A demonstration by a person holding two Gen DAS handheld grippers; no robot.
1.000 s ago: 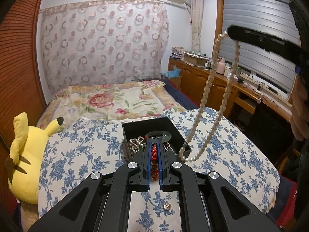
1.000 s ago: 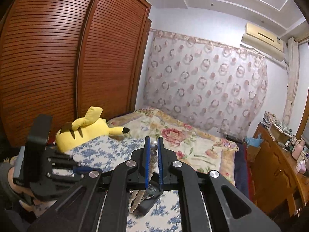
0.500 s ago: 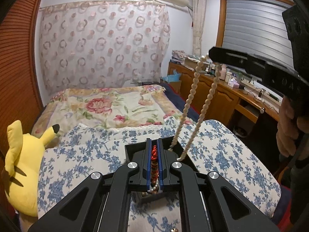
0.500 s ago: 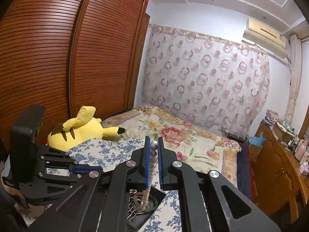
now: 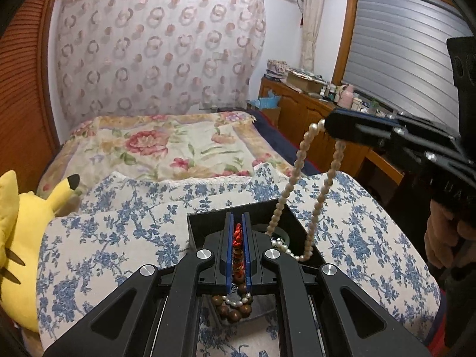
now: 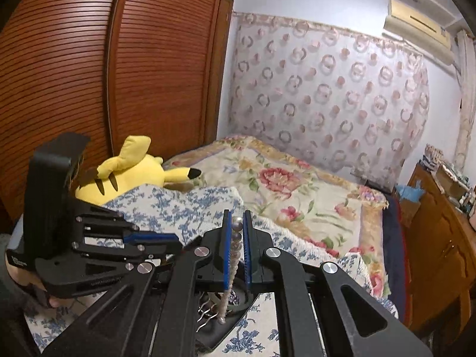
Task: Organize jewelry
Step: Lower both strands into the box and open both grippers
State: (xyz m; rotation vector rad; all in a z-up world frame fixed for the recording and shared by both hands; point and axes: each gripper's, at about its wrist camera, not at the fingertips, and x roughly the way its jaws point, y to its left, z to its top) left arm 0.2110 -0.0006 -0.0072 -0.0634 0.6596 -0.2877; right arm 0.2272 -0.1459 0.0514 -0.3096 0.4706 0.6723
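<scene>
Above the black jewelry box [image 5: 293, 223] on the blue floral bedspread [image 5: 119, 232], my right gripper [image 6: 237, 223] pinches a pearl necklace [image 5: 297, 163], its tail already inside. My left gripper [image 5: 238, 232] pinches a red beaded strand [image 5: 237, 235]. Both pieces remain to release.

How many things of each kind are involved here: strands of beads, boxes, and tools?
Bead strands: 2 (pearl necklace, red-and-brown bead strand)
Boxes: 1 (black box)
Tools: 2 (left tool, right tool)
Total: 5
</scene>
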